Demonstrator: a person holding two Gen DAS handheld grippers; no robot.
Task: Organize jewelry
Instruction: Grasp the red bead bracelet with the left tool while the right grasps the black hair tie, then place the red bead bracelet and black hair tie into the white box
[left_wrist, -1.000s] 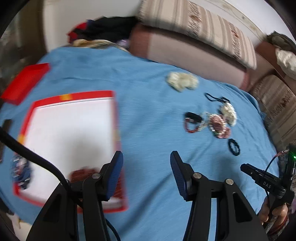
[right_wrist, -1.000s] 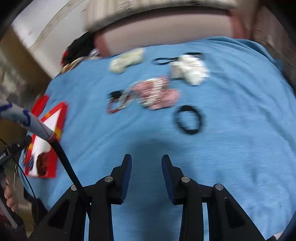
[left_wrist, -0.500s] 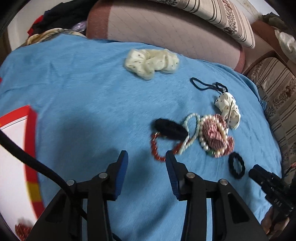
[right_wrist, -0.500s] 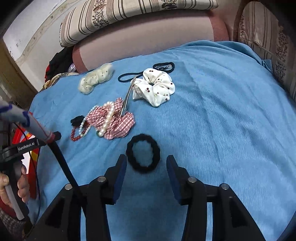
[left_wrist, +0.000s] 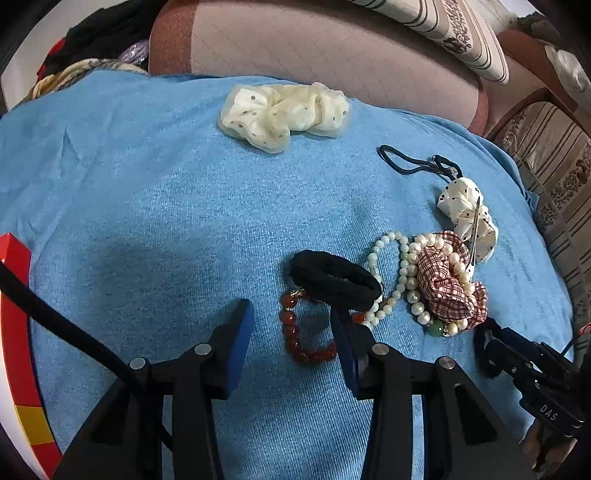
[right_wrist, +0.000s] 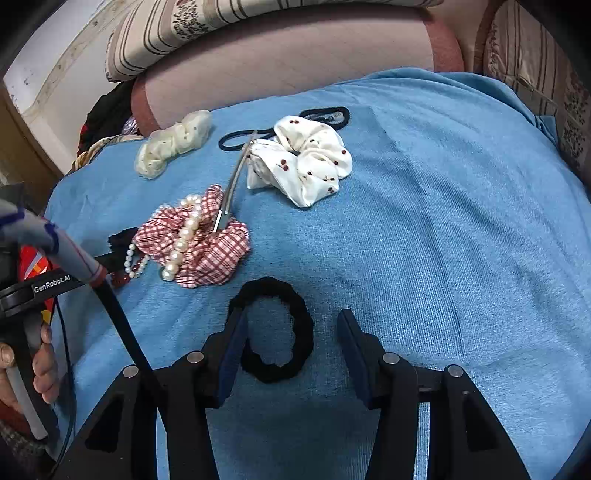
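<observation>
Red bead bracelet (left_wrist: 301, 334) between wide left tongs (left_wrist: 291, 343), partly under black scrunchie (left_wrist: 334, 278); right tongs (right_wrist: 288, 343) wide around black hair tie (right_wrist: 275, 328). Close on beads only.

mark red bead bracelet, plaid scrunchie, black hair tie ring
red bead bracelet (left_wrist: 286, 325), left wrist view, left bead arc
plaid scrunchie (right_wrist: 218, 254), right wrist view, front fabric fold
black hair tie ring (right_wrist: 304, 325), right wrist view, right rim
</observation>
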